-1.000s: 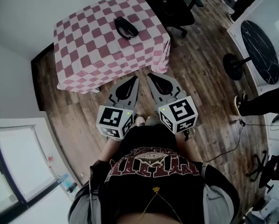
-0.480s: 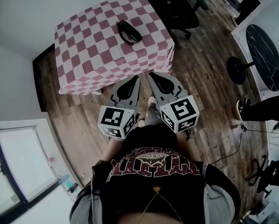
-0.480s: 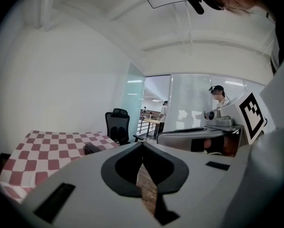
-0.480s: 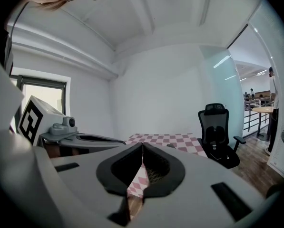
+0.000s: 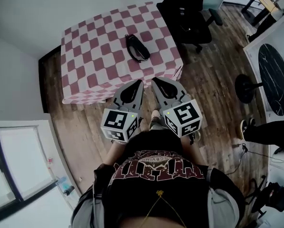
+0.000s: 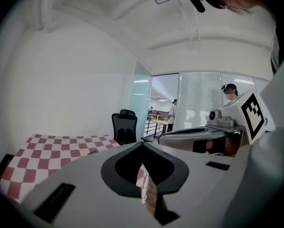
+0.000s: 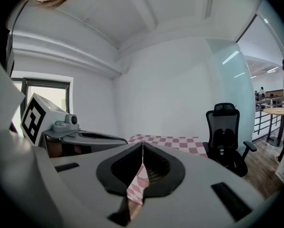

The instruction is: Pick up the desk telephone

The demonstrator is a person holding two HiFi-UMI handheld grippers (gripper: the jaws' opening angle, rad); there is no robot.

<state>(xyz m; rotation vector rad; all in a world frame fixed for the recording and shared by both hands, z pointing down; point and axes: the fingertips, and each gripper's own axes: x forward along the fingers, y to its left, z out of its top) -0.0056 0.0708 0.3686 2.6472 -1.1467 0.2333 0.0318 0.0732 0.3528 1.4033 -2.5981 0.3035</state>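
Black desk telephone (image 5: 137, 48) is seen lengthwise, well ahead of the clenched, empty left gripper (image 5: 140, 82) and right gripper (image 5: 154, 80).

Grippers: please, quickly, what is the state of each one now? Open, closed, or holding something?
Left gripper: closed, jaw tips together, holding nothing.
Right gripper: closed, jaw tips together, holding nothing.

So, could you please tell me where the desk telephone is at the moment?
In the head view the desk telephone lies on the checkered table, right of its middle, on the side nearest the black office chair.
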